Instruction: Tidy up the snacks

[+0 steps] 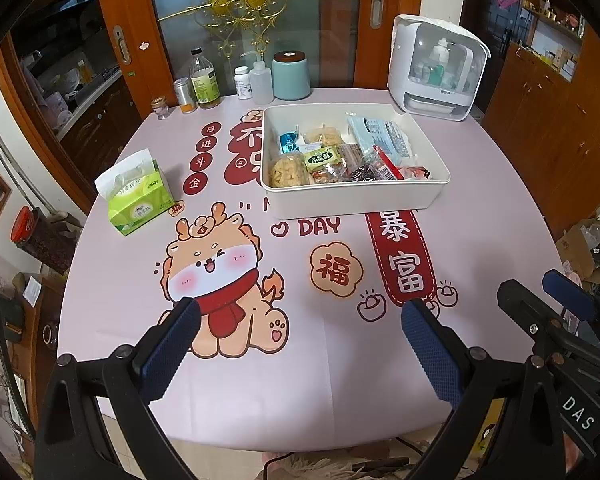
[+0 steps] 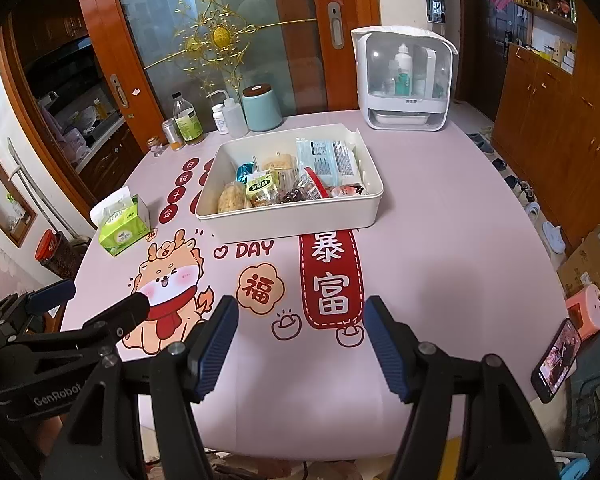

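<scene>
Behind the table (image 1: 112,280) stood wooden sliding doors with a gilt ornament on frosted glass, and a row of bottles and a teal canister (image 1: 291,76) lined the far edge. On the pink printed cloth, at about twelve o'clock from both tongs, sat the white storage bin (image 1: 352,196), and every snack in sight lay inside it: a pale blue packet (image 1: 380,136) toward its far right, a green-labelled packet (image 1: 321,159) near the middle, a bag of pale crisps (image 1: 290,174) at its near left, with darker wrappers crowded beside them. No loose snack showed on the cloth, so the gathering looked finished; judging by that, only tidying within the bin, if anything, seemed left. A green tissue pack (image 1: 140,196) rested at ten o'clock, well apart from the bin, and a white countertop cabinet (image 1: 436,64) stood at one o'clock.

Both tools hung over the near edge of the table, tilted downward toward the cartoon dragon print, side by side and far short of the bin. The left tongs (image 1: 300,340) stood wide apart and empty; the right tongs (image 2: 300,344) likewise gaped, clamping nothing, with bare cloth between the blue pads
</scene>
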